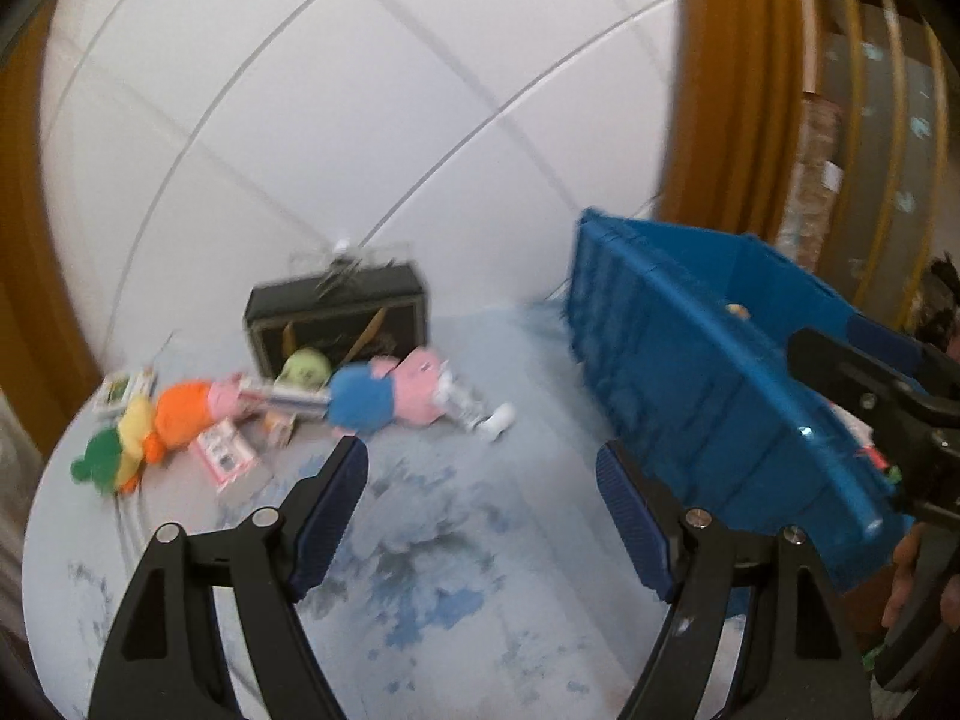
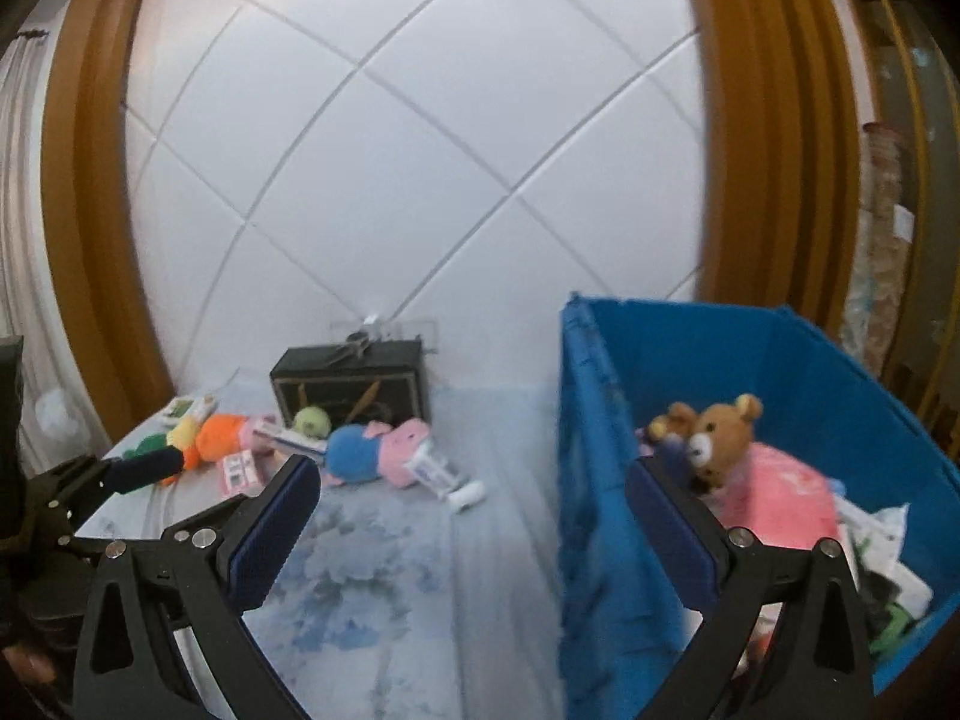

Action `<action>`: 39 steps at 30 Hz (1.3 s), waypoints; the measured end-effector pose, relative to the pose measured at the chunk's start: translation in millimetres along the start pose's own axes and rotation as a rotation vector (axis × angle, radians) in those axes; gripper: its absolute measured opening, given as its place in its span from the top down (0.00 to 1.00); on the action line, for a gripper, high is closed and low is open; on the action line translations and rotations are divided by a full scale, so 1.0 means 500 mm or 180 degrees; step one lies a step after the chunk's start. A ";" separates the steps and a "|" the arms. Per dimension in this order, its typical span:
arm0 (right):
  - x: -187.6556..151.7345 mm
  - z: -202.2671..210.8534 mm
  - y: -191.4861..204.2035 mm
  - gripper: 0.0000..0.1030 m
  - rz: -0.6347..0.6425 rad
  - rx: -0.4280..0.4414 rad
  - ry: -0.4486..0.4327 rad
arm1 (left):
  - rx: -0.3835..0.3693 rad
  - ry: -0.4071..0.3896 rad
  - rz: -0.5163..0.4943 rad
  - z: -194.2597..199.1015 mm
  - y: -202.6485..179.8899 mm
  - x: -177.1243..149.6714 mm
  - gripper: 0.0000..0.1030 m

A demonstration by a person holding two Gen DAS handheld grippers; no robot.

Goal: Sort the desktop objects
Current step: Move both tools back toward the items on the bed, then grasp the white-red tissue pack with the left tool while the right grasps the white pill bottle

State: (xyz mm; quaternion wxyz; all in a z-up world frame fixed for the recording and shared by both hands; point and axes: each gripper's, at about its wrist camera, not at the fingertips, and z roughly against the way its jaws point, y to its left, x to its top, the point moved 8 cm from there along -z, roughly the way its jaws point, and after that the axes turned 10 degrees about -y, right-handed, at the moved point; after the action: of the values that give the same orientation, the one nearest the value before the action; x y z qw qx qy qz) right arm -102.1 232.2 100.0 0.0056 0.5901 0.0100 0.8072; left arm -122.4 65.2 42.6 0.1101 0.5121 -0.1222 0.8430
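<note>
Blue-padded fingers of the left gripper (image 1: pixel 483 468) sit closest in the left wrist view, spread wide with nothing between them, hovering over the pale blue table (image 1: pixel 432 588). Beyond them, left of the blue bin (image 1: pixel 690 396), the pig plush (image 1: pixel 384 396) lies in a pile with an orange plush (image 1: pixel 180 417) in front of a black box (image 1: pixel 336 318). Right wrist view: right gripper (image 2: pixel 474 486) also wide and empty, straddling the bin's wall; a teddy bear (image 2: pixel 717 435) is already inside. Pig looks soft, light and squishy, so I'd pinch its fat blue middle.
</note>
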 end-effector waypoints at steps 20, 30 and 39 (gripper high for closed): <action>-0.196 -0.429 0.048 0.00 -0.0071 0.0101 0.1084 | 0.1205 0.1077 0.0972 -0.270 0.522 -0.222 0.24; -0.353 -0.679 0.006 0.00 -0.0162 -0.0100 0.1680 | 0.1474 0.1436 0.1273 -0.502 0.662 -0.246 0.24; -0.474 -0.805 -0.044 0.00 -0.0286 -0.0196 0.2115 | 0.1803 0.1822 0.1316 -0.610 0.707 -0.289 0.12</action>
State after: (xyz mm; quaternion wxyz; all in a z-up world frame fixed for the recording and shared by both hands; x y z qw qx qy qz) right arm -413.7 245.7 -248.3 0.0555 0.2933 0.0129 0.9543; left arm -422.3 -180.6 -255.0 -0.1757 0.2331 0.0490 0.9552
